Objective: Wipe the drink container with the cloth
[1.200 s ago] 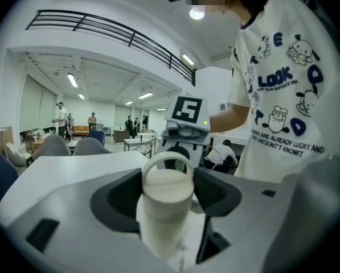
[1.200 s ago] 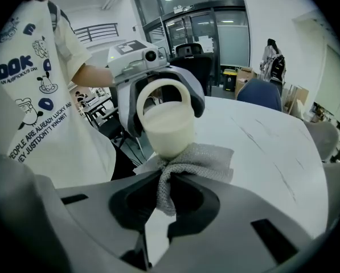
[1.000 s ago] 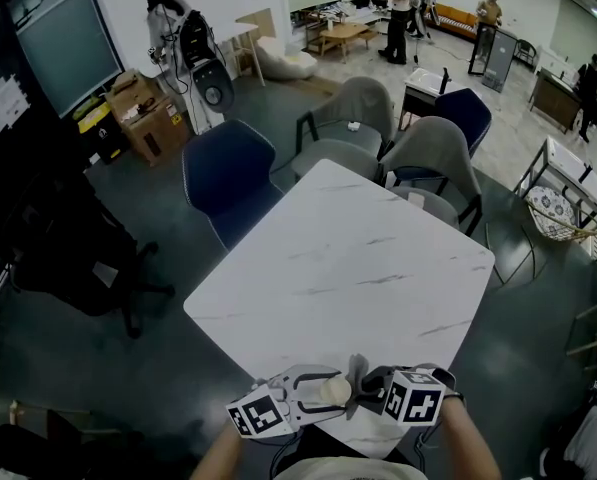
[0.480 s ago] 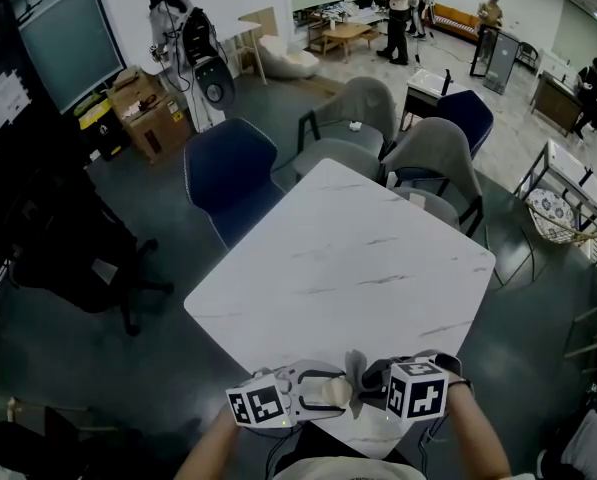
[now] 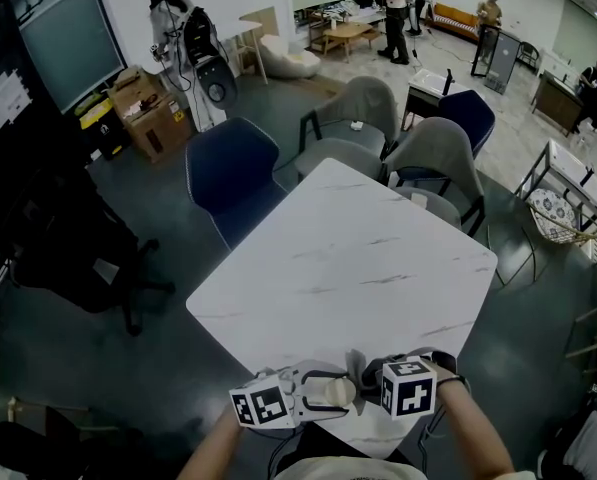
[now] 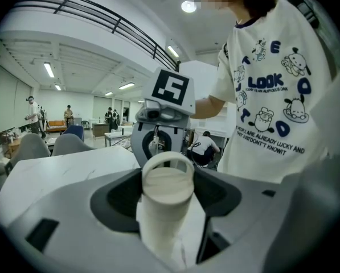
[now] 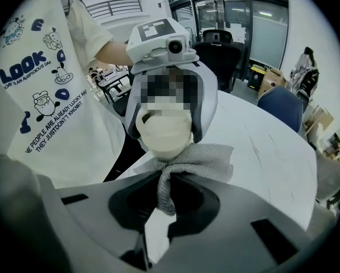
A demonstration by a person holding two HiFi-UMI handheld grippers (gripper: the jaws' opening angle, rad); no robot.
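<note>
1. Cream in colour, the drink container (image 6: 167, 189) is clamped between the two jaws of the left gripper (image 5: 318, 395), which press on its opposite sides. In the left gripper view its ringed end points away from the camera.
2. The grey knitted cloth (image 7: 188, 159) is pinched in the right gripper (image 7: 165, 197), whose jaws are closed on a bunched fold. The free part fans out past the jaw tips and touches the container's near end.
3. The two grippers face each other tip to tip, with container and cloth meeting between them. They are held just over the near edge of the white marbled table (image 5: 348, 258), close to the person's white printed shirt (image 7: 39, 90).
4. Compared with a second ago, the pair sits at the same spot by the near edge, with both grasps unchanged and the cloth's tuft standing up as before. The right gripper's marker cube (image 5: 408, 386) now lies slightly closer to the container, and the left one (image 5: 261, 405) has edged a little up the picture.
5. Beyond the table's far edges stand a blue chair (image 5: 228, 173) and two grey chairs (image 5: 430, 146).
</note>
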